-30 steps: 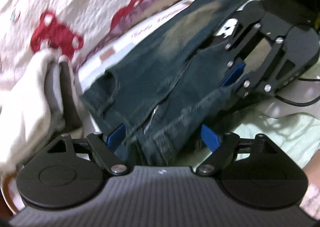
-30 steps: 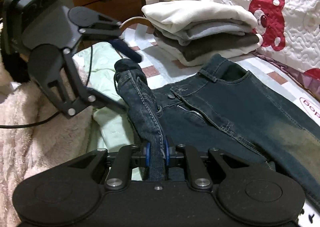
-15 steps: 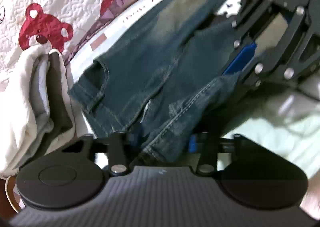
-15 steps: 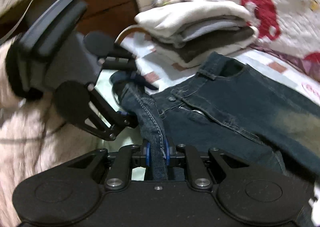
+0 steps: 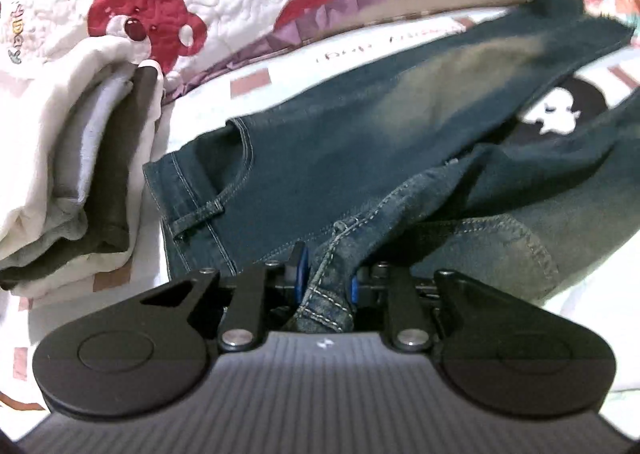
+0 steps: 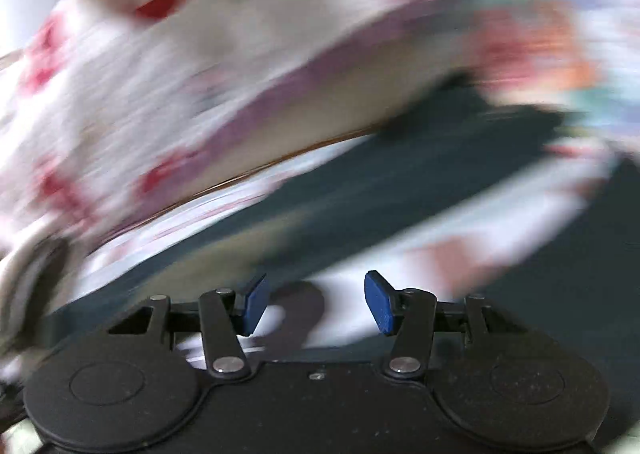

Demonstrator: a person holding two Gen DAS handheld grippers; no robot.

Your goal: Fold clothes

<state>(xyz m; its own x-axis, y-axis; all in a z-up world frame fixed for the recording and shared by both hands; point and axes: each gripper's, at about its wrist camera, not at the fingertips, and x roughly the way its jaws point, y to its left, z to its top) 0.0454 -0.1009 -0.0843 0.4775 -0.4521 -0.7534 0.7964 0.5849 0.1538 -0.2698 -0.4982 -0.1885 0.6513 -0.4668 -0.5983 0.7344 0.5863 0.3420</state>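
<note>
The left gripper [image 5: 324, 286] pinches the waist edge of the jeans [image 5: 360, 125] spread across the frame's middle, the right gripper [image 6: 316, 304] is spread and holds nothing, its blurry view maybe over a leg, so a fold seems underway.

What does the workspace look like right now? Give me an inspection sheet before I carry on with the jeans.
Surface: bed sheet, pale with printed patches.
Job's things: jeans spread out, one waist edge lifted.
Clutter: stack of folded clothes beside the jeans' waist.
Grippers: left gripper shut on the jeans' waist; right gripper has its jaws apart and empty, view heavily blurred.
Cables: nothing seen.
Surroundings: quilt with red bears behind the bed sheet.
</note>
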